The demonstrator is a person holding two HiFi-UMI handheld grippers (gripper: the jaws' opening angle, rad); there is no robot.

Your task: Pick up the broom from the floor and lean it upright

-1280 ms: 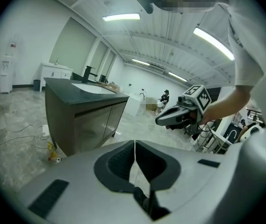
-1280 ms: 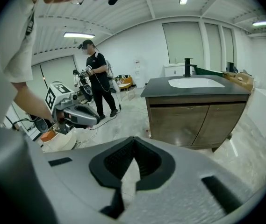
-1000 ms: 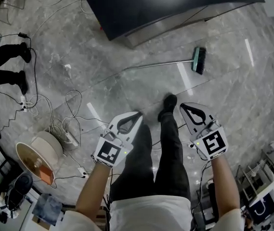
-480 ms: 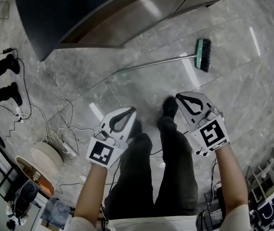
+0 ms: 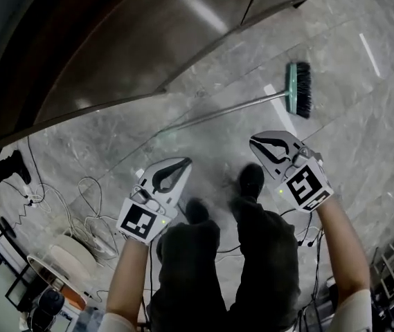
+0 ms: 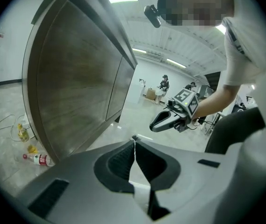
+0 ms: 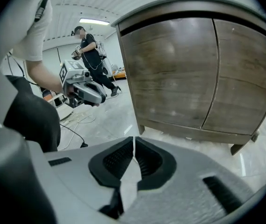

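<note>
White short sleeves, dark grey trousers — shoes blurred, probably black, rounded toes.

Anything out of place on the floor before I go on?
The broom lies flat on the floor in front of the cabinet, not upright. Loose cables sprawl to the person's left, and a bottle lies beside the cabinet.

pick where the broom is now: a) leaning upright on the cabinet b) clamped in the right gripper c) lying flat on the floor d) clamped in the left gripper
c: the broom lies flat on the floor, beyond both grippers. The left gripper is shut and empty. The right gripper has just been opening its jaws a crack, with nothing between them.
</note>
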